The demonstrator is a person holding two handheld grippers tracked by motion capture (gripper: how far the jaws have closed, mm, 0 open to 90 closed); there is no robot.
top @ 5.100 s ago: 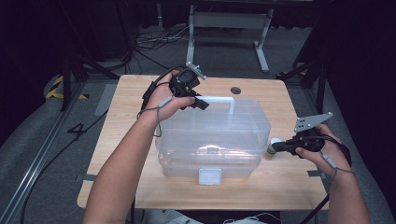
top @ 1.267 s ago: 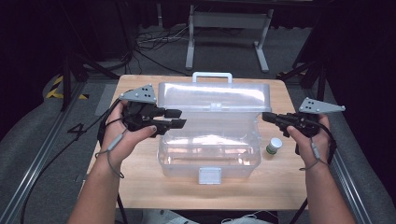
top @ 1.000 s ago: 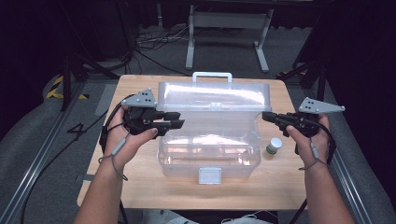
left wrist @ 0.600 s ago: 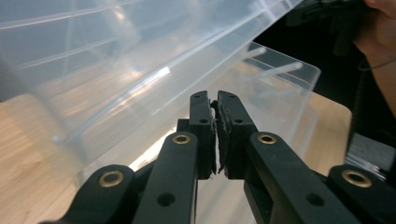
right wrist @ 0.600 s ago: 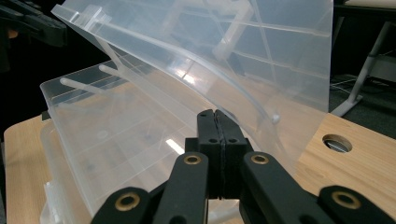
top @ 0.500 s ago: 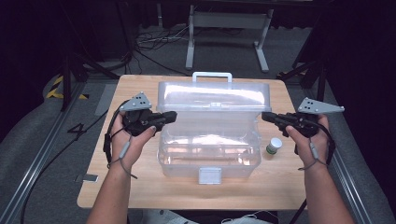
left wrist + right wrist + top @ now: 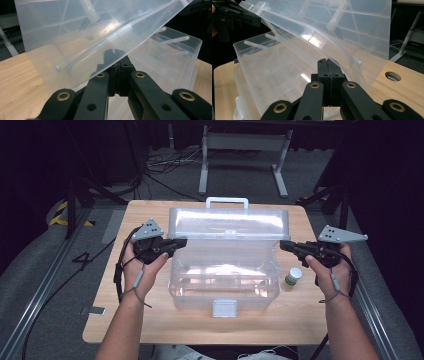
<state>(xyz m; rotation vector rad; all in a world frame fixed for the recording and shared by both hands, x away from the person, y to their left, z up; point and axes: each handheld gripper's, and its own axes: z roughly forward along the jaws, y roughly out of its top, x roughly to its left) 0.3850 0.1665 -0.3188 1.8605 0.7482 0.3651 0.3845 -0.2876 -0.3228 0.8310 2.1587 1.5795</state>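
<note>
A clear plastic storage box (image 7: 225, 280) stands mid-table with its lid (image 7: 230, 222) tilted up, half open over it. My left gripper (image 7: 182, 241) sits at the lid's left edge. Its jaws have just closed and are shut with nothing between them. In the left gripper view its tips (image 7: 115, 51) lie just behind the translucent lid (image 7: 75, 32) rim. My right gripper (image 7: 282, 243) is shut and empty at the lid's right edge. In the right gripper view it (image 7: 327, 61) points at the lid (image 7: 342, 32) above the box (image 7: 274, 72).
A small white-capped bottle (image 7: 293, 276) stands on the wooden table (image 7: 150, 320) right of the box, below my right hand. The lid's white handle (image 7: 227, 200) points to the far edge. A latch (image 7: 224, 307) hangs at the box front. A round hole (image 7: 392, 76) is in the tabletop.
The left gripper's jaws have gone from open to shut and the hand has sunk slightly beside the lid's left edge. The right gripper and the lid have kept still.
</note>
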